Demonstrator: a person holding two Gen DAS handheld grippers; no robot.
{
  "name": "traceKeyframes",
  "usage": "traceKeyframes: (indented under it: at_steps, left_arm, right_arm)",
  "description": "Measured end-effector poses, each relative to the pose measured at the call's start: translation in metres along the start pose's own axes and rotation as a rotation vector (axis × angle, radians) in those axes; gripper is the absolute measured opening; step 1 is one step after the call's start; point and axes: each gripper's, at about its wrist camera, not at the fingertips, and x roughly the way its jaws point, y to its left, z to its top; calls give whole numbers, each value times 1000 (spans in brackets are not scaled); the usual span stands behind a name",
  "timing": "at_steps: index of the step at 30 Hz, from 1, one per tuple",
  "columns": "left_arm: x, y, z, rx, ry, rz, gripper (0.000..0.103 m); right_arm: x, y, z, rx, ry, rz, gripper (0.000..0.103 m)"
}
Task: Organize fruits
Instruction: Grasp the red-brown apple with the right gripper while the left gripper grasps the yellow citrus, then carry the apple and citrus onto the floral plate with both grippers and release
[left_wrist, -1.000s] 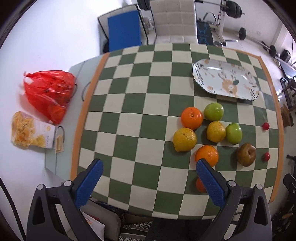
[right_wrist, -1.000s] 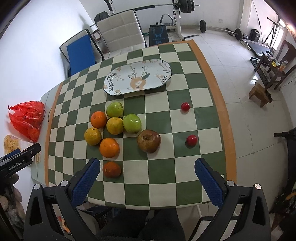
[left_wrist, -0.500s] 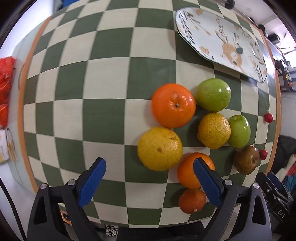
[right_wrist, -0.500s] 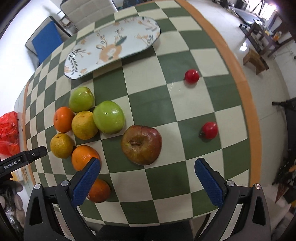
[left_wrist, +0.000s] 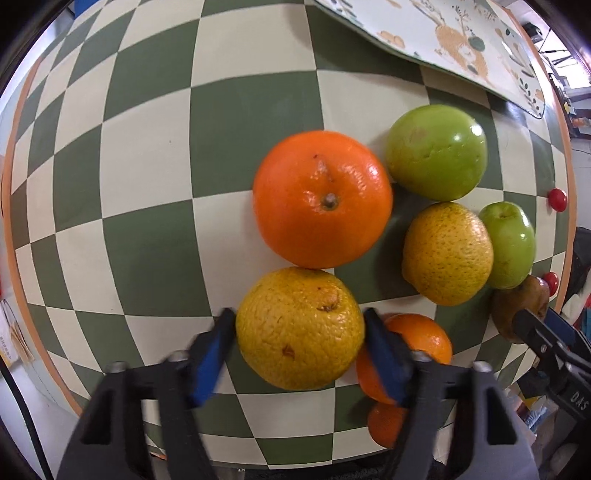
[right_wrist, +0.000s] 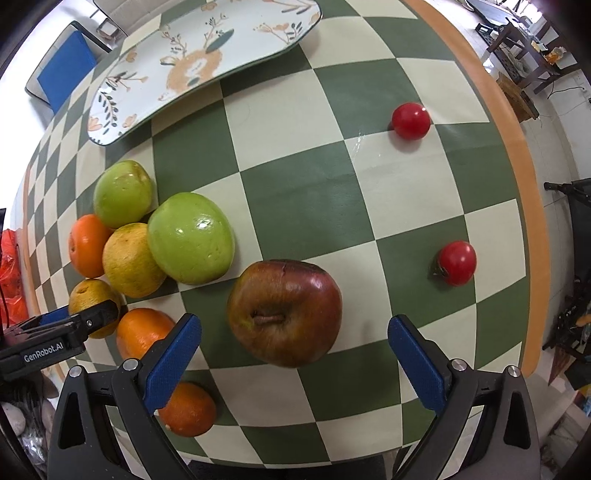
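Note:
My left gripper (left_wrist: 299, 332) is closed around a yellow orange (left_wrist: 300, 328), with a blue pad against each side of it; the fruit rests on the checkered table (left_wrist: 147, 166). Beyond it lie a bright orange (left_wrist: 322, 199), a green apple (left_wrist: 436, 151), a second yellow orange (left_wrist: 447, 253) and a smaller green apple (left_wrist: 509, 243). My right gripper (right_wrist: 293, 330) is open, its pads on either side of a dark red apple (right_wrist: 284, 312) without touching it. The floral plate (right_wrist: 199, 59) lies empty at the far side.
Two small red tomatoes (right_wrist: 410, 120) (right_wrist: 457, 263) lie to the right of the red apple. Two more oranges (right_wrist: 144, 332) (right_wrist: 186, 410) sit near the table's front edge. The orange table rim (right_wrist: 517, 184) runs along the right. A red bag (right_wrist: 11, 266) is at the left.
Both grippers have moved down and in toward the fruit. My left gripper's jaws have closed from wide open onto the yellow orange. My right gripper now straddles the red apple, still open.

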Motion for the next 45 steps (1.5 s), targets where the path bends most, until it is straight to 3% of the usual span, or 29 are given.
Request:
traceKeyframes:
  at_steps: [6, 10, 14, 20, 27, 30, 35, 41, 45]
  left_arm:
    - [10, -7, 7, 18, -34, 7, 61]
    - [14, -20, 10, 5, -50, 2, 61]
    - [15, -13, -7, -4, -64, -15, 61]
    - [-16, -8, -31, -37, -105, -63, 61]
    - [-108, -10, -20, -102, -224, -200, 61]
    - [-129, -22, 14, -145, -245, -261, 61]
    - [-126, -31, 108, -228, -196, -341, 61]
    - [-77, -36, 187, -311, -68, -381, 61]
    - [-66, -38, 211, -328, -27, -381, 61]
  right_arm:
    - [17, -2, 4, 26, 37, 8, 97]
    - [27, -3, 5, 40, 67, 42, 70]
    - [29, 3, 1, 28, 51, 36, 69]
    - [17, 8, -10, 29, 20, 55, 69]
    - [-46, 16, -5, -38, -63, 147, 69]
    - [-73, 23, 23, -85, -108, 189, 69]
    - [-93, 36, 115, -145, -152, 213, 69]
    - [-64, 68, 214, -217, -149, 176, 69]
    - [-38, 83, 262, -287, -111, 140, 69]
